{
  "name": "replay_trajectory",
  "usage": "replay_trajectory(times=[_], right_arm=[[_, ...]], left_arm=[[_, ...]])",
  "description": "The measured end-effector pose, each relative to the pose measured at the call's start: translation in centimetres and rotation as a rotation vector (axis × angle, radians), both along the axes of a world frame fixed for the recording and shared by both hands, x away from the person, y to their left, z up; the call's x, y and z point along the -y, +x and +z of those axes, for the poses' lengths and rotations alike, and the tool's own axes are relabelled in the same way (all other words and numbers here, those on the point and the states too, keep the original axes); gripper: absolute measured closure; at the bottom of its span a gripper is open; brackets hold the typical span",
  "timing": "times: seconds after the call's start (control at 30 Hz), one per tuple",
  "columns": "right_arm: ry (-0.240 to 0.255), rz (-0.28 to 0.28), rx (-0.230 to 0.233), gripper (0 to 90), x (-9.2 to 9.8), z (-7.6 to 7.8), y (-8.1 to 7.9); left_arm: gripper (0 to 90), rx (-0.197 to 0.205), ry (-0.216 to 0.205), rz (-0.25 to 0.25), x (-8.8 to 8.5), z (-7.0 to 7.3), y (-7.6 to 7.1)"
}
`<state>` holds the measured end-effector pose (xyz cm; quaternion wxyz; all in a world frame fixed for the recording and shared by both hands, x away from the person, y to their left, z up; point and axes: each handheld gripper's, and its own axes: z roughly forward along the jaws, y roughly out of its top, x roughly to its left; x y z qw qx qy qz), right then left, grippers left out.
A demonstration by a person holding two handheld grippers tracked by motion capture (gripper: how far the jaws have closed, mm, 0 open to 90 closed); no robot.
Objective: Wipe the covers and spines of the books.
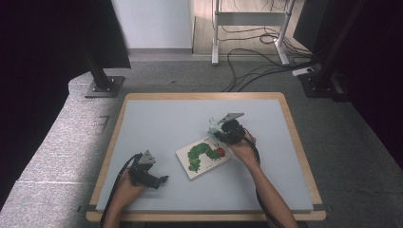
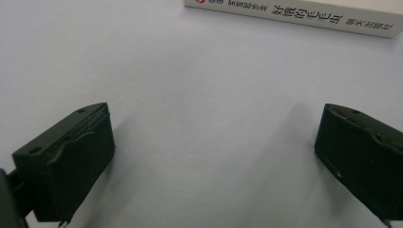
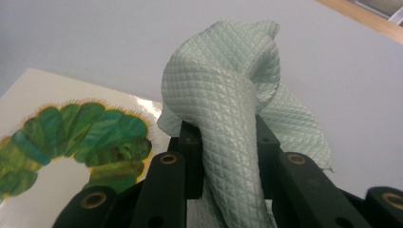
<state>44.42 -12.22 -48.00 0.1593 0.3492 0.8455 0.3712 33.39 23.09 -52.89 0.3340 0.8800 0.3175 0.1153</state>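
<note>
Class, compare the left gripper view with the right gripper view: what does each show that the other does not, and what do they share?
The left gripper view alone shows the left gripper with its jaws wide apart and nothing between them, and the book's spine with printed lettering. The right gripper view alone shows the right gripper shut on a pale green quilted cloth, the book's cover with a green caterpillar, and the table's wooden edge. Both share the pale grey table top and the same book.

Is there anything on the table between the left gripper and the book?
No. In the high view, only bare table lies between the left gripper and the book.
</note>
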Motion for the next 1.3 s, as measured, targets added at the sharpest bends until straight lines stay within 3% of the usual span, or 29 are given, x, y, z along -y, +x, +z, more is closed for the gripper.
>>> replay_trajectory(times=[0.3, 0.6, 1.3], right_arm=[[0.002, -0.017, 0.028, 71.8, 3.0, 1.1, -1.9], [0.001, -0.050, 0.036, 71.6, 6.3, 1.2, -3.6], [0.022, -0.207, 0.043, 71.1, 16.1, 0.6, -9.3]], left_arm=[[0.0, 0.000, -0.001, 0.000, 0.0, 0.0, 0.0], [0.0, 0.000, -0.001, 0.000, 0.0, 0.0, 0.0], [0.0, 0.001, -0.001, 0.001, 0.0, 0.0, 0.0]])
